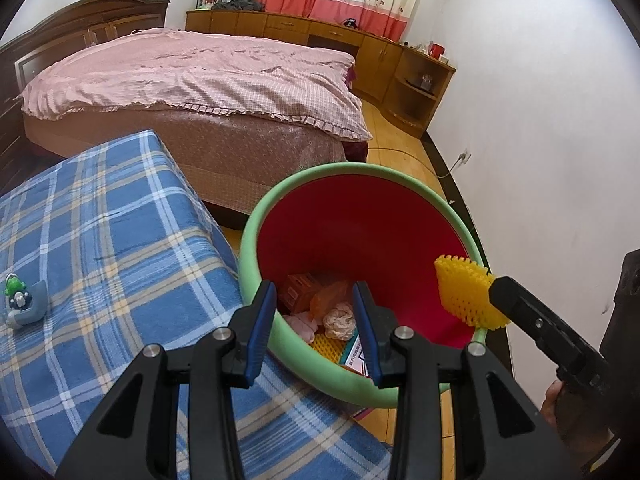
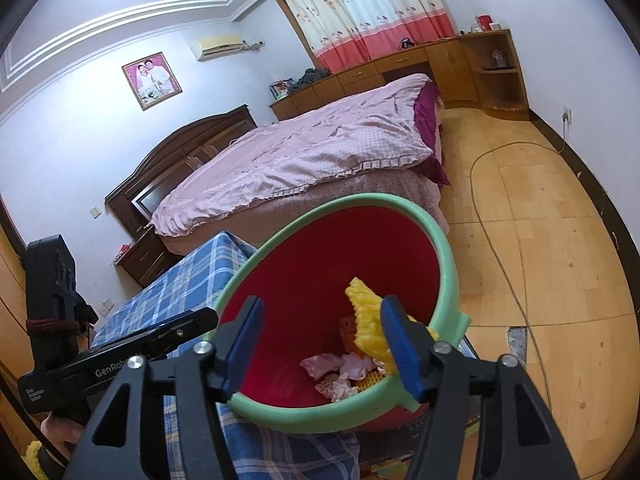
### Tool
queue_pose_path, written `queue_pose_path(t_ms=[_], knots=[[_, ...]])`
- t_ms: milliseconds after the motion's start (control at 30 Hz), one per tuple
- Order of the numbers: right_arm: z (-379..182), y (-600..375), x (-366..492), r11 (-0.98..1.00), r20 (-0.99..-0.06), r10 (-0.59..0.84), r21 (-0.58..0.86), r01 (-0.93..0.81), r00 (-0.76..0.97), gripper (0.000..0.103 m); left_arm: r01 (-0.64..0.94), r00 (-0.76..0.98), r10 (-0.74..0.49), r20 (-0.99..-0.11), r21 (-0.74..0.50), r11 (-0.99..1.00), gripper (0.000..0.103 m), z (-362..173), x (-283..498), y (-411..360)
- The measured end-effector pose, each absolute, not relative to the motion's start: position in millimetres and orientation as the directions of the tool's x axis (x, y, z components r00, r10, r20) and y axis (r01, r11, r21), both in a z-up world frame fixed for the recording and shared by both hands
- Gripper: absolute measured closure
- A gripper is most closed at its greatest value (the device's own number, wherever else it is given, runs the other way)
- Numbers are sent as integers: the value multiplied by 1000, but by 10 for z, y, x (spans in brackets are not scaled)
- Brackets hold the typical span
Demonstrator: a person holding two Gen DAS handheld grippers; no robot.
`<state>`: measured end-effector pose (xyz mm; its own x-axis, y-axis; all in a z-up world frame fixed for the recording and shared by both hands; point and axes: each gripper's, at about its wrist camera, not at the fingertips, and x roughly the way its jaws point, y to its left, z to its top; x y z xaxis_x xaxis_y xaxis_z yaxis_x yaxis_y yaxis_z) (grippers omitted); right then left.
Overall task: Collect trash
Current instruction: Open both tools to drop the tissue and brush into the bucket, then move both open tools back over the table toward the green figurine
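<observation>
A red bin with a green rim [image 1: 256,216] [image 2: 448,256] stands beside the blue plaid table. It holds an orange box [image 1: 298,292], crumpled pink paper [image 1: 340,320] [image 2: 332,364] and other scraps. My left gripper [image 1: 316,328] is open and empty over the bin's near rim. My right gripper [image 2: 320,344] is open above the bin. A yellow foam net [image 2: 370,328] [image 1: 468,296] rests against its right finger [image 2: 400,344], over the bin's right side.
The blue plaid table [image 1: 100,240] bears a small green and white toy [image 1: 20,300] at its left. A bed with a pink cover [image 1: 200,72] lies behind. Wooden cabinets [image 1: 380,52] line the far wall. A cable [image 2: 500,240] runs across the wooden floor.
</observation>
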<state>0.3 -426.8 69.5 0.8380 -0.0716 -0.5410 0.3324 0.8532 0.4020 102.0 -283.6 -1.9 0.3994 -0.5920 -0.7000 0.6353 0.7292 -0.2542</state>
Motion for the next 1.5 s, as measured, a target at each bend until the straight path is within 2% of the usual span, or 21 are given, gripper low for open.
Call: queue_pose_path(t_ms=[133, 200, 600, 900, 1500], knots=[[737, -4225, 13, 862, -527, -57, 402, 308, 848, 29, 625, 410, -592, -694, -259, 736, 64, 2, 1032, -2765], [758, -4210, 30, 866, -520, -50, 403, 297, 853, 22, 621, 414, -591, -692, -260, 740, 64, 12, 1040, -2736], [787, -4158, 71, 867, -529, -39, 404, 291, 848, 22, 592, 441, -585, -681, -269, 760, 64, 69, 1102, -2544], [813, -4103, 116, 863, -574, -88, 364, 351, 814, 22, 565, 491, -554, -672, -239, 790, 64, 193, 1154, -2304], [993, -3538, 526, 897, -593, -16, 348, 274, 805, 22, 382, 612, -395, -685, -182, 906, 64, 303, 1552, -1302]])
